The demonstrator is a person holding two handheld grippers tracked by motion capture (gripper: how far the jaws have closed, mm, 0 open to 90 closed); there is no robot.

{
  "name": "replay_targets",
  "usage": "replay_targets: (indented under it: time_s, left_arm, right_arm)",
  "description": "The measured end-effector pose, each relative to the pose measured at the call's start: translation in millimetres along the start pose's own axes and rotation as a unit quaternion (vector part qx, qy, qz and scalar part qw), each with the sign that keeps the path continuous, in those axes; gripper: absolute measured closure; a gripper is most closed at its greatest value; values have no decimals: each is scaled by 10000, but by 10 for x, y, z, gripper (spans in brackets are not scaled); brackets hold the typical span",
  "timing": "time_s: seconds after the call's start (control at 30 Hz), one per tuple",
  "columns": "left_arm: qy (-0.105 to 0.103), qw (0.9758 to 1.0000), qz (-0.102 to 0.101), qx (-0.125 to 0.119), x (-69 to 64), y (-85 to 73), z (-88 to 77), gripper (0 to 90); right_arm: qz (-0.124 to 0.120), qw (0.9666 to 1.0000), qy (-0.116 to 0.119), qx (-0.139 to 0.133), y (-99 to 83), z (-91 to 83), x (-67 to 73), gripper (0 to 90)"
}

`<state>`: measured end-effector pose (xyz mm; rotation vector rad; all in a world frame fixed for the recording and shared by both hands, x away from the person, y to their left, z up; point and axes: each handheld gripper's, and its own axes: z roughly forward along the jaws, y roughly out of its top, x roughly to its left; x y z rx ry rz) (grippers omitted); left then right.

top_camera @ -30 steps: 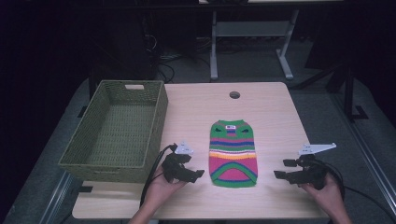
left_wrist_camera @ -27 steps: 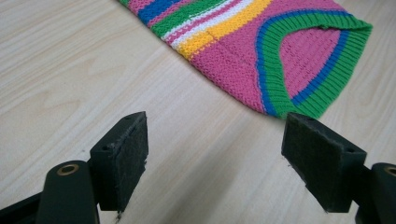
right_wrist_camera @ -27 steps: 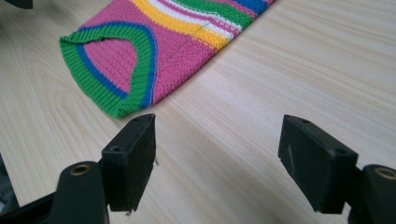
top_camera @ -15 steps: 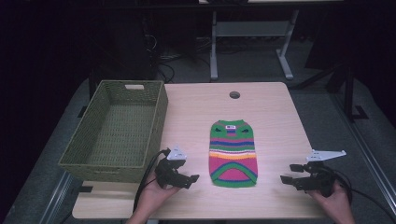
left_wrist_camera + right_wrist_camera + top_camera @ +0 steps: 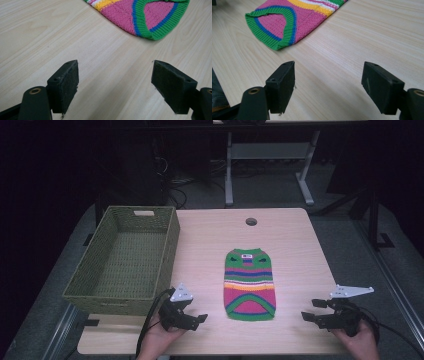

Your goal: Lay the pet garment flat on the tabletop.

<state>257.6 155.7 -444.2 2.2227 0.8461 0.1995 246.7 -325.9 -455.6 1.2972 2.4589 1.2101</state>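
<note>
A small striped knitted sweater (image 5: 248,284), green, pink, yellow and blue, lies flat on the wooden table (image 5: 290,245), its green hem toward me. My left gripper (image 5: 197,319) rests low at the front, left of the hem, open and holding nothing. My right gripper (image 5: 310,310) sits to the right of the hem, also open and holding nothing. The left gripper view has the sweater's hem (image 5: 147,17) ahead of the wide-apart jaws of the left gripper (image 5: 115,85). In the right gripper view the hem (image 5: 287,22) lies ahead and to the left of the right gripper (image 5: 328,86).
A green woven basket (image 5: 165,247) stands on the left part of the table, with nothing inside. A round cable hole (image 5: 251,221) is near the far edge. Bare wood lies between each gripper and the sweater. Beyond the table the floor is dark, with a desk frame and cables.
Both grippers have drawn back toward the table's front edge and slightly outward from the sweater. The sweater and basket have not moved.
</note>
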Motion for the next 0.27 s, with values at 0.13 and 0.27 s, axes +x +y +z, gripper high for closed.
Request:
replay_targets:
  time_s: [0.13,0.27]
  left_arm:
    - [-38,10000,51,-36,-36,-30,-34,212]
    - [-46,9999,97,-85,-73,-55,-57,213]
  right_arm:
    - [-8,9998,-49,-188,-84,-65,44,261]
    - [-18,9996,-108,-243,-164,-80,70,256]
